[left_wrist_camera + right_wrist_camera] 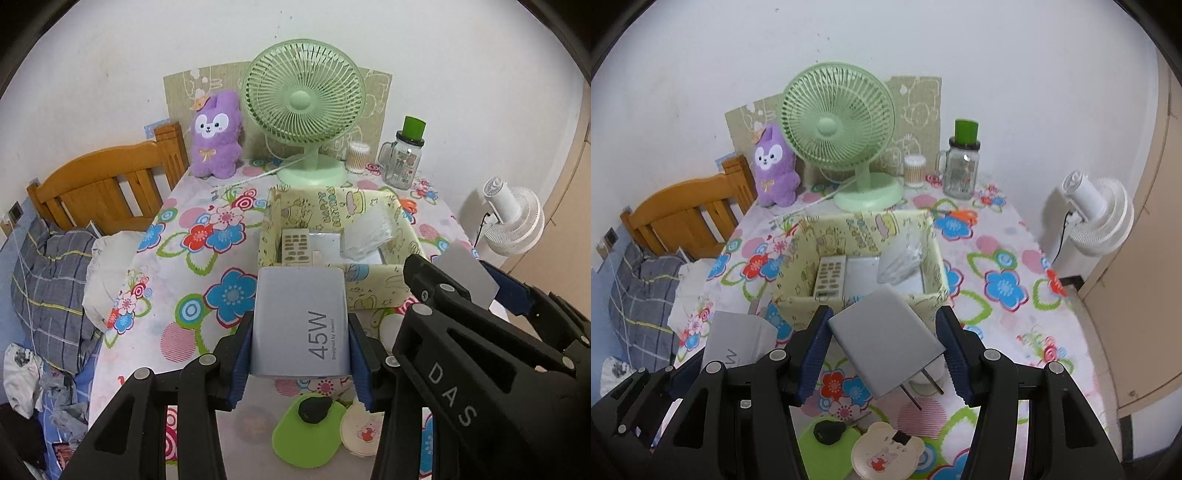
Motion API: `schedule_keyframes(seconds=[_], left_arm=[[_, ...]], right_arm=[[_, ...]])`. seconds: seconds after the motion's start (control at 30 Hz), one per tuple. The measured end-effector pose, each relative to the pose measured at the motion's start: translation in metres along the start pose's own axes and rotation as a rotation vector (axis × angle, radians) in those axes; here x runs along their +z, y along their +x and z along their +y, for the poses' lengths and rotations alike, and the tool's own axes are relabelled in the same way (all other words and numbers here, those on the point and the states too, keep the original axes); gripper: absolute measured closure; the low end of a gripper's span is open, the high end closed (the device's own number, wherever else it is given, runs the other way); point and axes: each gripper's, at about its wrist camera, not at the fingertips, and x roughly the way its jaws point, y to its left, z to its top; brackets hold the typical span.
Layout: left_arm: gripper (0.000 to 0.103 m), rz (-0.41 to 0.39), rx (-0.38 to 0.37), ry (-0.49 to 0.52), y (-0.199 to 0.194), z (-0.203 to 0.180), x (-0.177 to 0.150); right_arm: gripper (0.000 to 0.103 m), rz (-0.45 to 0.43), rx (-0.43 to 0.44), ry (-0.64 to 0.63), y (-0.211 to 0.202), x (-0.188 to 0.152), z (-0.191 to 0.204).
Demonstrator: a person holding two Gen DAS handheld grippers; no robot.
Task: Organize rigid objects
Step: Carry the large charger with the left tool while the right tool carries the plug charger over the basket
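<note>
Left wrist view shows my left gripper [300, 354] clamped on a grey 45W charger box [301, 317], pads pressing its two long sides, held in the air just in front of the yellow storage box [373, 290]. Right wrist view shows my right gripper [884, 354] clamped on a grey charger [886, 338], tilted corner-wise between the pads, its metal prongs [925, 384] pointing down and toward me. Both items look stiff and light, with smooth, likely slippery faces. I judge the left grip sound: flat sides, square to the pads. The right one worries me; held diagonally, the charger could pivot. Flat opposite faces, away from the prongs, would be the better hold. Inside the storage box lie a remote control [830, 277] and a clear plastic bag [901, 260].
</note>
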Motion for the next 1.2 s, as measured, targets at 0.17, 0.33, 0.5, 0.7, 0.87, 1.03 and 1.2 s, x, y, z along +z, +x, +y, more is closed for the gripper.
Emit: schedule_keyframes(seconds=[0.17,0.33,0.5,0.7,0.87,1.03,1.2], left_arm=[[0.055,-0.002,-0.011,0.011,-0.015,-0.006,0.01],[0.055,-0.019,-0.01,0.009,-0.028,-0.011,0.019],[0.055,-0.044,-0.01,0.011,-0.038,-0.019,0.029],[0.055,-0.059,-0.025,0.02,-0.044,-0.025,0.04],[0.055,-0.066,-0.029,0.024,-0.045,-0.029,0.049],[0.055,-0.07,-0.029,0.023,-0.045,-0.031,0.056],[0.055,-0.066,-0.026,0.022,-0.042,-0.033,0.064]], right_arm=[[0.042,-0.015,-0.002,-0.009,-0.017,0.011,-0.002],[0.042,-0.033,-0.004,0.0,-0.031,0.022,-0.007],[0.042,-0.059,-0.017,-0.003,-0.044,0.034,-0.014],[0.042,-0.075,-0.02,0.01,-0.051,0.045,-0.022],[0.042,-0.085,-0.022,0.017,-0.052,0.055,-0.026],[0.042,-0.09,-0.021,0.018,-0.052,0.061,-0.028],[0.042,-0.092,-0.015,0.025,-0.048,0.069,-0.03]])
